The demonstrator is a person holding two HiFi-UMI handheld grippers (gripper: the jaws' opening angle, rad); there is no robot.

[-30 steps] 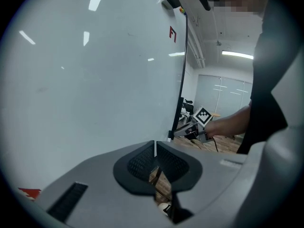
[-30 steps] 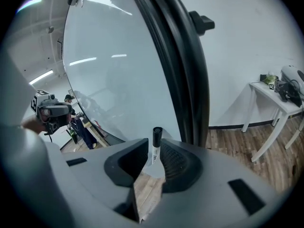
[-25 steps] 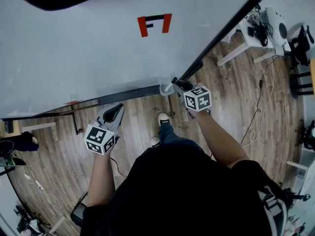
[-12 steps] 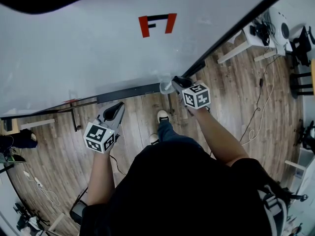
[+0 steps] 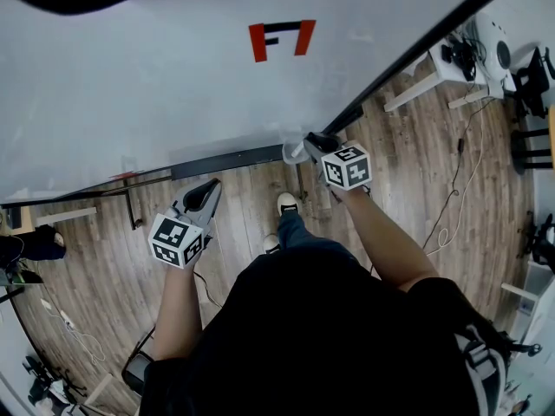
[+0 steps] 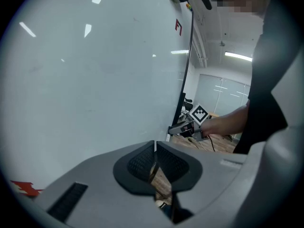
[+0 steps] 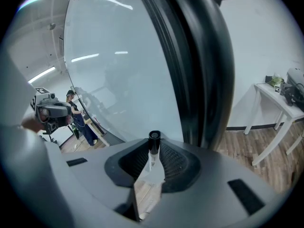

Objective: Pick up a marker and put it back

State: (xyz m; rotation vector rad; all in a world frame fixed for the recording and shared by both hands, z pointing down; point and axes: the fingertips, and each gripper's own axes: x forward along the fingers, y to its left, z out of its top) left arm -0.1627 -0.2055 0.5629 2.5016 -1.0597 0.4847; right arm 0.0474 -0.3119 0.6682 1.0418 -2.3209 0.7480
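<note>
A white marker with a black cap (image 7: 152,152) stands between the pads of my right gripper (image 7: 153,161), cap pointing away. The jaws are closing on it and the pads touch its body. In the head view my right gripper (image 5: 305,145) is at the right end of the whiteboard's black tray (image 5: 225,161), with the marker's white body (image 5: 293,152) sticking out to the left. My left gripper (image 5: 206,195) hangs below the tray over the floor, away from the board. Its jaws (image 6: 155,161) are shut with nothing between them.
The large whiteboard (image 5: 173,85) fills the upper left, with a red and black mark (image 5: 281,39) on it. Its black frame edge (image 7: 199,56) runs close beside the right gripper. A white table (image 7: 280,103) stands at the right on the wooden floor (image 5: 416,172). The person's shoe (image 5: 288,207) is below the tray.
The right gripper with the marker has stayed at the tray's right end, shifting only slightly. The left gripper has hardly moved.
</note>
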